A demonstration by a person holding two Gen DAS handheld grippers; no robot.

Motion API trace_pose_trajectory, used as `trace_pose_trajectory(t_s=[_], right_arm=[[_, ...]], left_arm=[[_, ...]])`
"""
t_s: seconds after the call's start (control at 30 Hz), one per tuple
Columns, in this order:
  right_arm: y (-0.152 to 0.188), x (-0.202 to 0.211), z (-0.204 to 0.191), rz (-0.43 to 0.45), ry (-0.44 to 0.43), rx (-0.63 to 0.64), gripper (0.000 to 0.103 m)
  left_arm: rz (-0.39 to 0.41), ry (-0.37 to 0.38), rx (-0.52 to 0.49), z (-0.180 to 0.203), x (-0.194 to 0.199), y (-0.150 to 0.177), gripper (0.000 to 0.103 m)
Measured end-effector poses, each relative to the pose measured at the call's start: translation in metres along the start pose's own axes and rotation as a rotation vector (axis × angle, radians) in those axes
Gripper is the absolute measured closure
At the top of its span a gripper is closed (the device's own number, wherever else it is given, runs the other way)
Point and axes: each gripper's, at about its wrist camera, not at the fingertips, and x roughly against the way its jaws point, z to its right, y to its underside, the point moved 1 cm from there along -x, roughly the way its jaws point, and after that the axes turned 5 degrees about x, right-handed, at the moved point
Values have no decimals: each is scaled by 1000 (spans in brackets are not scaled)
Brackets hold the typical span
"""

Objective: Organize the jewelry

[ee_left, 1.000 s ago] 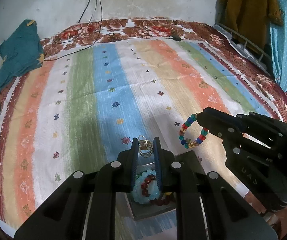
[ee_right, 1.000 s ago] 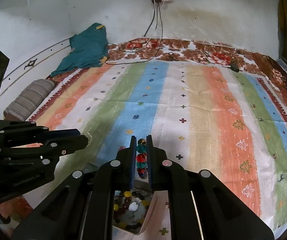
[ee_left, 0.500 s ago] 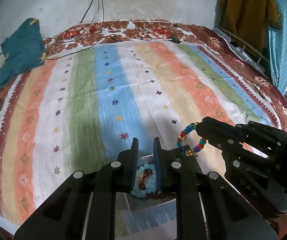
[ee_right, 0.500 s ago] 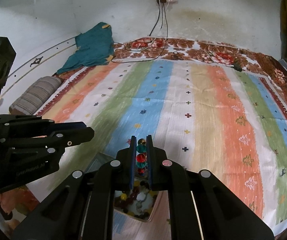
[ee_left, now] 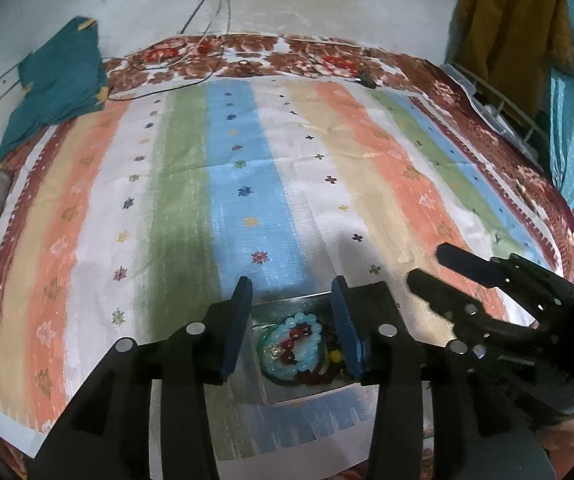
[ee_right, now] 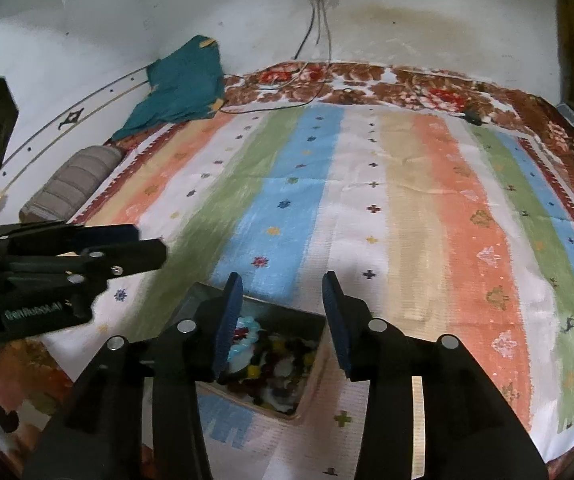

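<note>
An open metal box [ee_left: 307,397] holding mixed jewelry sits on the striped cloth near its front edge. A pale blue bead bracelet [ee_left: 293,366] lies on top of red and dark beads in it. My left gripper [ee_left: 290,280] hovers just above the box, its jaws opening, nothing between the pads. My right gripper [ee_right: 283,278] hangs over the same box [ee_right: 283,309], jaws also opening and empty, with coloured beads [ee_right: 275,354] lying below it. Each gripper shows in the other's view: the right gripper [ee_left: 427,264] at the right side, the left gripper [ee_right: 149,240] at the left.
The colourful striped cloth [ee_left: 247,168] covers a bed with a brown floral border. A teal cloth [ee_left: 59,84] and a grey striped bolster [ee_right: 73,184] lie at the far left. Cables [ee_right: 319,24] hang from a wall socket. A mustard garment [ee_left: 507,20] hangs at the right.
Both grippers have opened over the box. The multicoloured bead bracelet is gone from the right fingers, and the small metal ring piece from the left fingers.
</note>
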Motion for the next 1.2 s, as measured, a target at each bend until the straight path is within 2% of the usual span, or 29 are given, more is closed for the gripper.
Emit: trace_pose_trajectory(t_s=[0.3,0.73,0.87,1.0,1.2], right_arm=[[7,13,15,11,27,-35,39],[15,25,19,16,29,-35,20],[19,27,20,7,10,-43,13],[21,29,20,9,9,-44,7],[29,40,22,29,16,-50,6]], left_arm=[[-11,0,9,-5,2,6,41],[-14,-19,-6,-7,13,20,15],[-3,-26,-32,-5,18,28,13],[13,-31,-43,-4,24,34,6],[15,-35,-22,-8,30,39,6]])
